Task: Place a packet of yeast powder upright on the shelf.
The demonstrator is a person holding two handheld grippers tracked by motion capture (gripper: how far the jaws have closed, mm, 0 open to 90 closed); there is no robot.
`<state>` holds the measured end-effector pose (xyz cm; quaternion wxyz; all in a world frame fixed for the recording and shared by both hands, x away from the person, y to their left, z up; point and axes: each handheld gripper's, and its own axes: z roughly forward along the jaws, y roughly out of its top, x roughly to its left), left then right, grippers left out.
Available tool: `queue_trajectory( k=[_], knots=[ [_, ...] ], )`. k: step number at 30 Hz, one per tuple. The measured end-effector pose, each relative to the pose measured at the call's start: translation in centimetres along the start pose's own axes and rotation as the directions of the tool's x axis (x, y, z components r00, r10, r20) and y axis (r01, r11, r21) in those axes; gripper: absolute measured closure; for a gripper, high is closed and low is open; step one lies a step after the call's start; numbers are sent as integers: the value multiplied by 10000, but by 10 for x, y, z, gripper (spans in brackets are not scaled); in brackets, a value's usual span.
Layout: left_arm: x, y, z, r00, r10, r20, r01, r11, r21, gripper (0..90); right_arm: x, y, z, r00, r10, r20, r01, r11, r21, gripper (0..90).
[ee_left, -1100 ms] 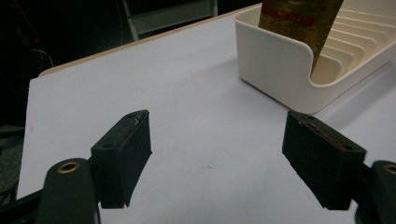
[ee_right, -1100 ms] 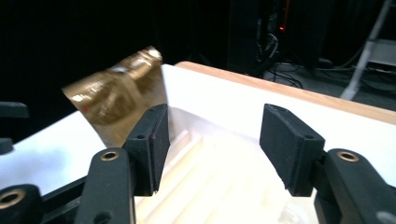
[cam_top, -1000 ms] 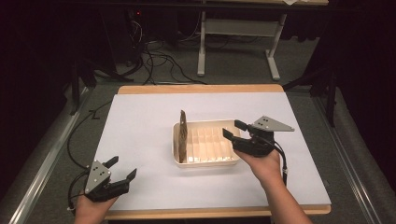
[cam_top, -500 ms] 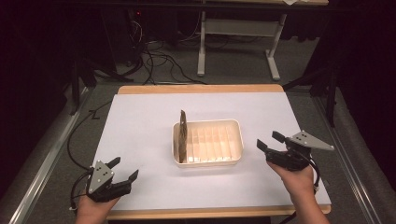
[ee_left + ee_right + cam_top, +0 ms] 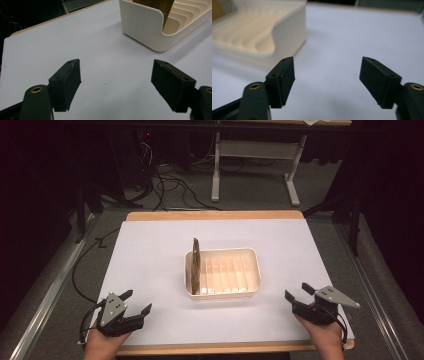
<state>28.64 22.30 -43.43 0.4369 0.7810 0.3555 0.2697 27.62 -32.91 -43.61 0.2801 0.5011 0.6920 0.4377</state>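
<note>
On the tabletop (image 5: 150, 260) | card (image 5: 195, 265) upright, slotted in rack (image 5: 252, 270) | left gripper (image 5: 134, 307), right gripper (image 5: 298, 294): jaws released, empty, well apart from rack

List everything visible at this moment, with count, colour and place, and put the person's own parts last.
rack: one, cream, slotted, middle of the table
plate: one, brown, upright on edge in the rack's leftmost slot
table: one, white top with a wooden edge, under everything
desk frame: one, pale grey, on the floor beyond the table
cables: several, black, on the floor beyond the table
left gripper: one, black with a grey plate, near left corner of the table, jaws open and empty
right gripper: one, black with a grey plate, near right corner, jaws open and empty, just opened
hands: two, at the bottom edge, each holding a gripper
</note>
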Motion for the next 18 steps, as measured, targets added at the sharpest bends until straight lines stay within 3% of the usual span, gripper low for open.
queue_trajectory(
  k=[1, 2, 7, 10, 12, 18],
  knots=[
    [-1, 0, 1, 10000, 32, 24, -32, 10000, 54, 241, 0, -1, 3, 9996, -264, -64, 267, 9985, 476, 266],
    [-1, 0, 1, 10000, 82, 13, -82, 9999, 73, 240, -1, -3, 3, 9991, -392, 131, 385, 9980, 503, 282],
    [-1, 0, 2, 10000, 54, 8, -54, 10000, 54, 240, -11, -3, 2, 9996, 262, 49, -263, 9995, 198, 271],
    [-1, 0, 2, 10000, 33, 12, -33, 10000, 49, 240, -16, -7, 3, 9996, 281, 104, -285, 9985, 470, 273],
    [-1, 0, 1, 10000, 16, 14, -16, 10000, 41, 239, -19, -9, 3, 9982, 588, 72, -591, 9969, 525, 274],
    [1, 0, -1, 10000, -67, -44, 67, 10000, -47, 239, -23, -9, 5, 9956, 921, 145, -928, 9938, 610, 273]
  ],
)
